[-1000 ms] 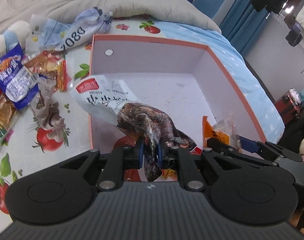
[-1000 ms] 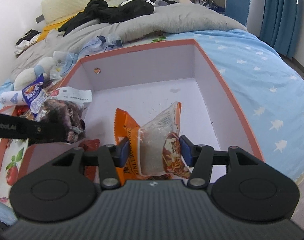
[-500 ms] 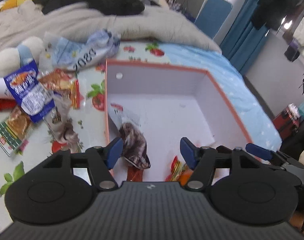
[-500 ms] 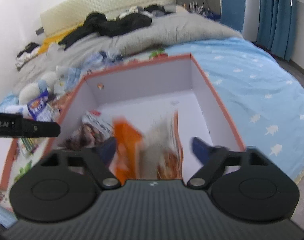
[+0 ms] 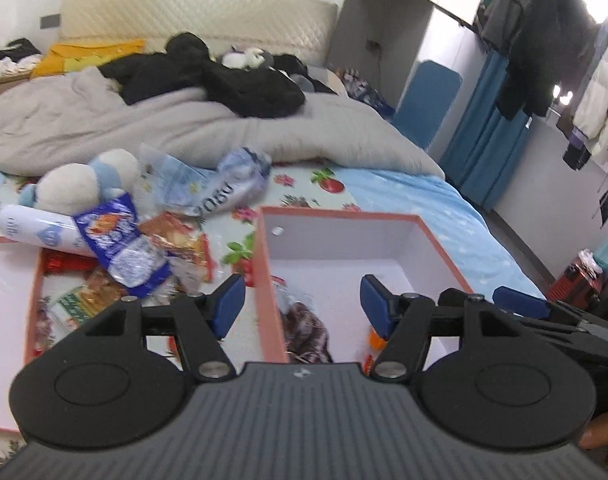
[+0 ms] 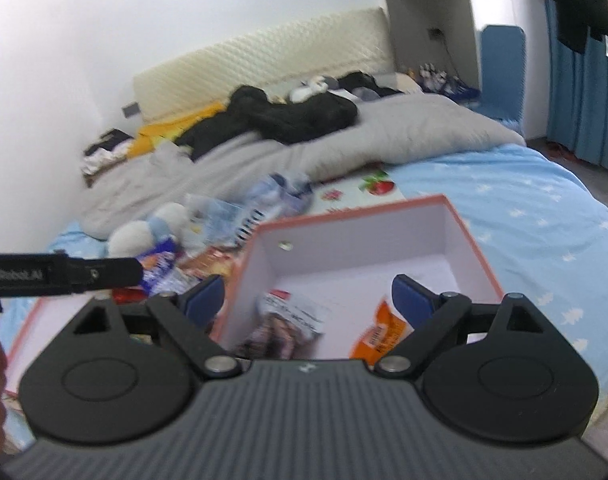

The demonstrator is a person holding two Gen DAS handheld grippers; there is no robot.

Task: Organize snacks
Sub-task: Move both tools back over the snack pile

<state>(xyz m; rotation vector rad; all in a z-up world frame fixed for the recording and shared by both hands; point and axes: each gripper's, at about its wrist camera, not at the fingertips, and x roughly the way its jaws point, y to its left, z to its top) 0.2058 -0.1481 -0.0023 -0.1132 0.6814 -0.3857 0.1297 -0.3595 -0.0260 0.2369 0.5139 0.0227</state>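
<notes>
An orange-rimmed white box [image 5: 344, 240] [image 6: 360, 236] stands on the bed. Inside lie a dark brown snack pack [image 5: 306, 332] [image 6: 284, 324] and an orange snack pack [image 6: 380, 334], of which only a corner [image 5: 375, 340] shows in the left wrist view. My left gripper [image 5: 300, 306] is open and empty, raised above the box's near left wall. My right gripper [image 6: 308, 294] is open and empty above the box's near side. A pile of loose snacks, with a blue pack [image 5: 120, 248] and a red-orange pack [image 5: 180, 240], lies left of the box.
A second shallow orange-rimmed tray [image 5: 34, 280] at the left holds some packs. A plush toy [image 5: 80, 184], a white bottle [image 5: 28, 228] and crumpled plastic bags [image 5: 212, 188] lie behind the pile. A grey duvet [image 5: 144, 128] with dark clothes fills the back.
Both grippers opened and let their packs fall into the box, the left its brown pack, the right its orange one. Both then rose and pulled back from the box.
</notes>
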